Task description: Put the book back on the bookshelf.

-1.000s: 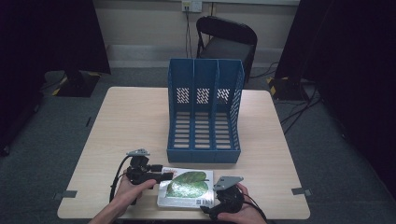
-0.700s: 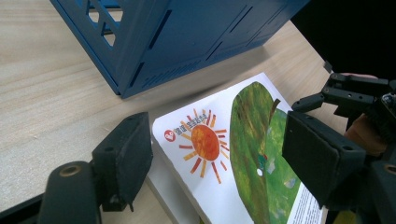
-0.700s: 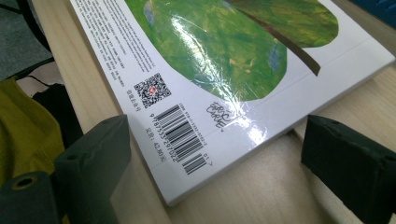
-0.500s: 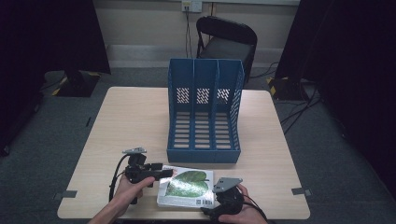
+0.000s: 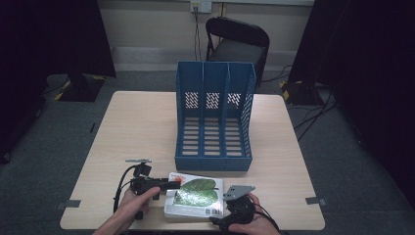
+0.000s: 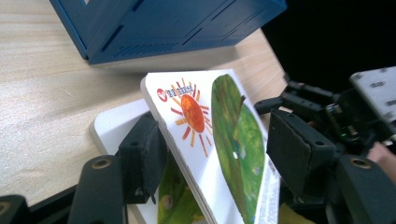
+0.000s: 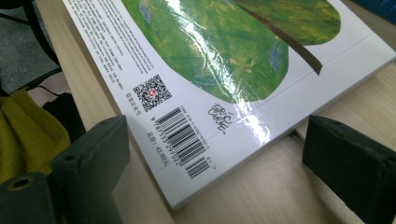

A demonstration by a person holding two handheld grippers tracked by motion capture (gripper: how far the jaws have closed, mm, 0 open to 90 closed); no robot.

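Observation:
A white book [image 5: 195, 196] with a green leaf and an orange sun on its cover lies near the table's front edge. My left gripper [image 5: 171, 185] is at its left end, open. In the left gripper view the book [image 6: 219, 140] tilts up between the jaws of that gripper [image 6: 210, 154]. One jaw sits under the raised edge and the other stands clear above the cover. A white sheet or second book [image 6: 109, 133] lies beneath. My right gripper [image 5: 231, 199] is at the book's near right corner. Its open jaws [image 7: 224, 158] straddle the barcode corner [image 7: 187, 144].
A blue three-slot file organiser [image 5: 213, 122] stands upright mid-table just behind the book, its base [image 6: 163, 28] close to the book's far edge. A black chair [image 5: 237, 44] stands beyond the table [image 5: 137, 127]. The table's front edge runs right under both hands.
My left gripper has edged slightly to the left at the book's end. The book and the right gripper stay about where they were.

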